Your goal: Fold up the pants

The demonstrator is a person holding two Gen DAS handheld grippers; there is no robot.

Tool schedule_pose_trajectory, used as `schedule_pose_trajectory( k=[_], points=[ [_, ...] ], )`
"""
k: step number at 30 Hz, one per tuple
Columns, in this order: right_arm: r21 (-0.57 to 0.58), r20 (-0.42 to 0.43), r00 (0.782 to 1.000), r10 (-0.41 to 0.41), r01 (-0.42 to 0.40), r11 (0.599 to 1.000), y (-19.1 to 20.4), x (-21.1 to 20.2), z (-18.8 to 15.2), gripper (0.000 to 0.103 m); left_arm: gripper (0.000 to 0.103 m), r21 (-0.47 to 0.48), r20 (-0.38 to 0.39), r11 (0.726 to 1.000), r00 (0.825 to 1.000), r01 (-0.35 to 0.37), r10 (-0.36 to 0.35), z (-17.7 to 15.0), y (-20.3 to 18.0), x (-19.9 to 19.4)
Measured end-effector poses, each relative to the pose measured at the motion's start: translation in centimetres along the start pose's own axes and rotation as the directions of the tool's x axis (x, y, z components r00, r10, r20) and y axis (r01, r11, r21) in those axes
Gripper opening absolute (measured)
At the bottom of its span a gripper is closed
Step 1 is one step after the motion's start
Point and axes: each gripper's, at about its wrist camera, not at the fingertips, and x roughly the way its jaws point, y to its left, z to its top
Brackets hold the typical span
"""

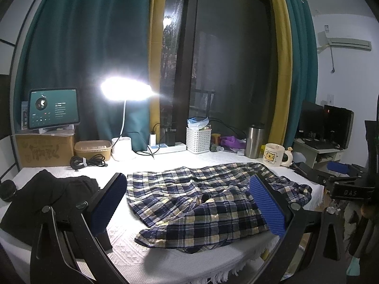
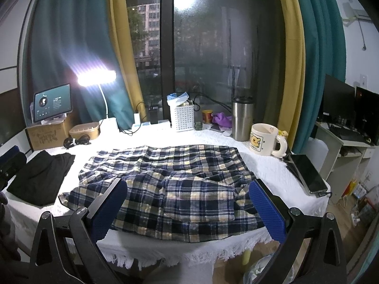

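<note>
One pair of pants: plaid pants lie crumpled in the middle of the white-covered table, nearer its front edge than the window.
Left of the pants: one black garment, already flat and squared, lies near them but does not touch.
Behind the pants, left to right: one tablet on a cardboard box, one lit desk lamp, one white basket, one steel tumbler, one cartoon mug.
Right of the pants: one phone at the table's right edge, well clear of the cloth.
Left gripper: hovers over the pants' left half; its blue-padded fingers stand wide apart and hold nothing.
Right gripper: hovers over the pants' front hem; fingers likewise spread, empty.
Handling, as I judge it: thin woven cotton, light, limp and not slippery; it should drape and bunch rather than hold a crease, so it wants smoothing before any fold.
Where to take hold: likely at two outer edges, one gripper on the left edge and one on the right corner near the phone, pinching a single layer of hem rather than the rumpled middle.
Progress: folding looks not yet begun.
Risk: a dragged hem could nudge the mug.
</note>
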Motion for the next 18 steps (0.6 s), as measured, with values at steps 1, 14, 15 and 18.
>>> schedule_pose_trajectory(
  k=[1,14,15,18],
  points=[
    [0.001,-0.001,1.000,0.000,0.000,1.000,-0.03,-0.02,0.01,0.103,0.102,0.000,0.000,1.000,1.000,-0.001,0.001,-0.01,0.00,-0.01],
    [0.003,-0.011,1.000,-0.004,0.004,1.000,-0.32,0.24,-0.19,0.103,0.102,0.003,-0.007,1.000,1.000,-0.001,0.001,0.24,0.05,0.12],
    [0.002,-0.010,1.000,-0.004,0.004,1.000,-0.33,0.28,-0.19,0.103,0.102,0.004,-0.002,1.000,1.000,0.000,0.000,0.21,0.03,0.13],
    [-0.001,-0.008,1.000,-0.002,0.002,1.000,-0.41,0.43,-0.23,0.103,0.102,0.014,0.007,1.000,1.000,0.000,0.000,0.19,-0.06,0.07]
  ],
)
